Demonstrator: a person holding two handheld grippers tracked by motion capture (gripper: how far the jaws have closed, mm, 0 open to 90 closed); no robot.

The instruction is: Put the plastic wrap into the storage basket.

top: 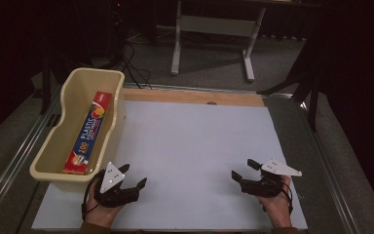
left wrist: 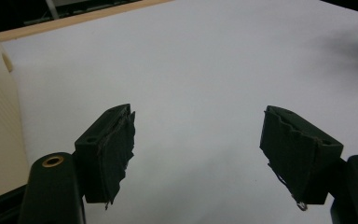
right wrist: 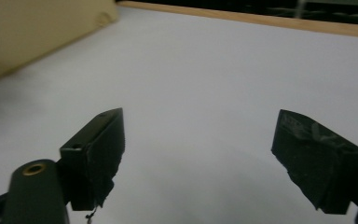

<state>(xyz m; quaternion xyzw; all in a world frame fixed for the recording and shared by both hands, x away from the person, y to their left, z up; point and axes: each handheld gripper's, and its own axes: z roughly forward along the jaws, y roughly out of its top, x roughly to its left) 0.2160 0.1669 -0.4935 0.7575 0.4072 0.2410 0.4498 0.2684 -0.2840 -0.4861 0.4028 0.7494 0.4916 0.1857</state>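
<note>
High view: up above, looks forward, down on whole tabletop. Gripper views: low, close. All share white tabletop, tub.

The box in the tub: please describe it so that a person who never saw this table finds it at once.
Look at the white table and find the cream plastic tub at its left edge. Inside lies a long narrow box, stretched along the tub. Its blue and red print reads "PLASTIC", and it is the tub's one item.

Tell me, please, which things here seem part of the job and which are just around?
Likely in play: plastic wrap box, lying in the cream bin; left tongs and right tongs, both open, empty.
Just around: white table stand; floor cables.
</note>
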